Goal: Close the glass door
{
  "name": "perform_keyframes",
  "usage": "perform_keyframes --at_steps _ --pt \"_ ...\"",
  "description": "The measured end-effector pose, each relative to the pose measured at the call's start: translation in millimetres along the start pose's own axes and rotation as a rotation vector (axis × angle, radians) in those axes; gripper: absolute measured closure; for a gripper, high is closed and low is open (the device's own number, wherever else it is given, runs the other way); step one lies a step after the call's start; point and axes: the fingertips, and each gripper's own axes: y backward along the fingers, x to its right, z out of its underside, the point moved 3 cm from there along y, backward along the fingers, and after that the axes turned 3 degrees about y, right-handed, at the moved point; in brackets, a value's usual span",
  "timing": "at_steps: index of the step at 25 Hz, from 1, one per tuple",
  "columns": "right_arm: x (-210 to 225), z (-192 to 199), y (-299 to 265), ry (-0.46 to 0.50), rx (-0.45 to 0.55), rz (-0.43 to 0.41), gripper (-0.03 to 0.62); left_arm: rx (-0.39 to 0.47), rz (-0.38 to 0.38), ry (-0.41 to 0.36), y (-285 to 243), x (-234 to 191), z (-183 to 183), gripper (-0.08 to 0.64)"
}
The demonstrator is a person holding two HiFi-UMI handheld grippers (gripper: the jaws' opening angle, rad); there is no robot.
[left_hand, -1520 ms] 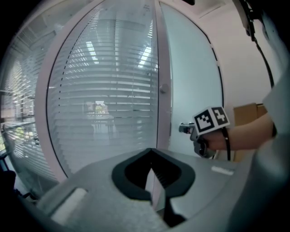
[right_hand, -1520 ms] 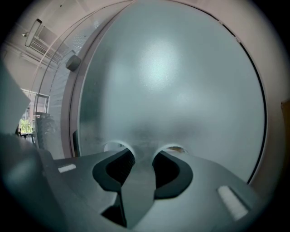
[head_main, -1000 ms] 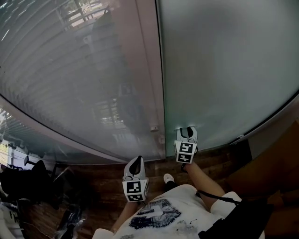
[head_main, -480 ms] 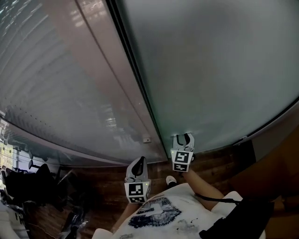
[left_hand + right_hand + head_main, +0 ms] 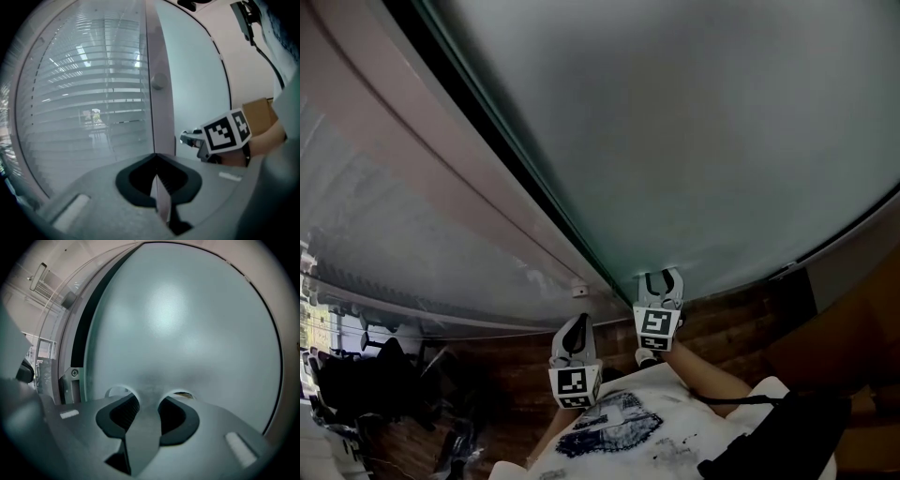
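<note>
Glass door (image 5: pixel 694 141) — frosted, fills upper right of head view, nearly shut.
Door frame (image 5: pixel 384 103) — alongside door's edge.
Dark gap (image 5: pixel 483 117) between door and frame: left to close.
Right gripper (image 5: pixel 662 278): jaws apart, tips on glass nr door edge.
Left gripper (image 5: pixel 577 323): jaws together, empty, off door.

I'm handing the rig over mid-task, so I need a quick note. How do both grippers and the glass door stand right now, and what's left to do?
Right gripper: jaws apart with nothing between them. Its tips appear to rest against the frosted glass door, low down near its edge.
Left gripper: jaws shut, empty, held back from the door and touching nothing.
Door: a dark gap shows between its edge and the frame, so it seems not fully closed.
Left to do: probably push the door with the right gripper until the gap is gone.
</note>
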Motion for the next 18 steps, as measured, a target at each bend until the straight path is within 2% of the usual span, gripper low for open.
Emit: perform_keyframes --at_steps 9,13,18 --pt "0 -2 2 0.003 0.017 0.016 0.469 -0.031 0.070 0.031 0 -7 12 0.557" --pt "1 -1 1 -0.003 0.017 0.049 0.469 -0.018 0.136 0.003 1 -24 20 0.557" --pt "5 2 -3 -0.013 -0.001 0.089 0.468 -0.023 0.253 -0.017 7 -37 19 0.557"
